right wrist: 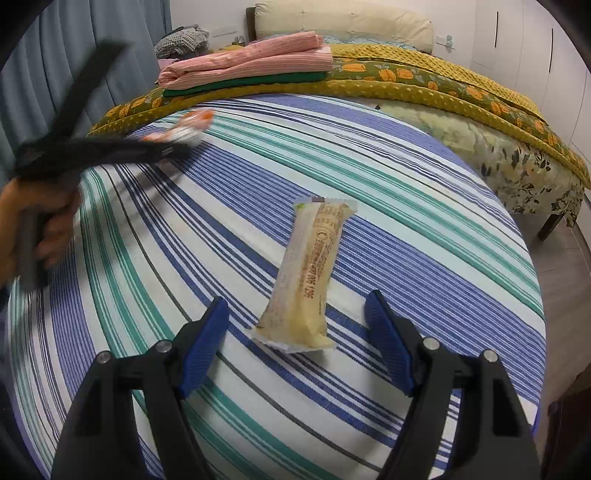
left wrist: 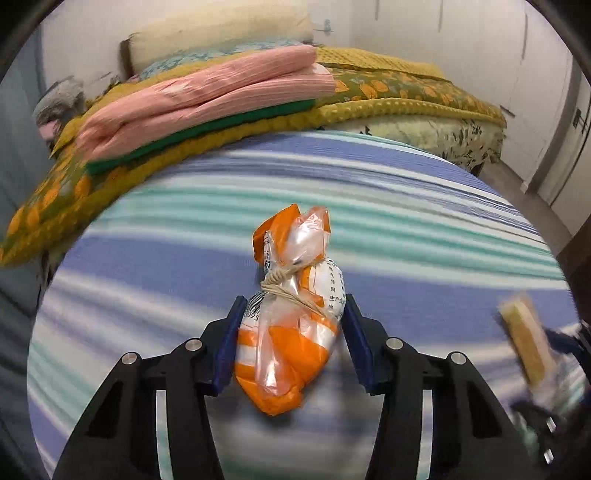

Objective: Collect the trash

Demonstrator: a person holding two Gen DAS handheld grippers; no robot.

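An orange and white plastic bag (left wrist: 288, 332), tied at the neck with string, sits between the blue pads of my left gripper (left wrist: 294, 299), which is shut on it above the striped sheet (left wrist: 406, 229). In the right wrist view that bag (right wrist: 188, 125) shows blurred at the tip of the left gripper (right wrist: 173, 147), held by a person's hand (right wrist: 55, 229). A long yellow snack wrapper (right wrist: 310, 273) lies flat on the sheet. My right gripper (right wrist: 297, 297) stands open around its near end, with neither pad touching it. The same wrapper (left wrist: 524, 339) appears blurred at the right of the left wrist view.
Folded pink cloth (right wrist: 251, 61) on a green one lies on a mustard quilt (right wrist: 424, 79) at the far side of the bed. A cream pillow (right wrist: 343, 22) is behind it. Grey-blue curtains (right wrist: 74, 55) hang at the left. The bed's edge and floor (right wrist: 561, 280) are at the right.
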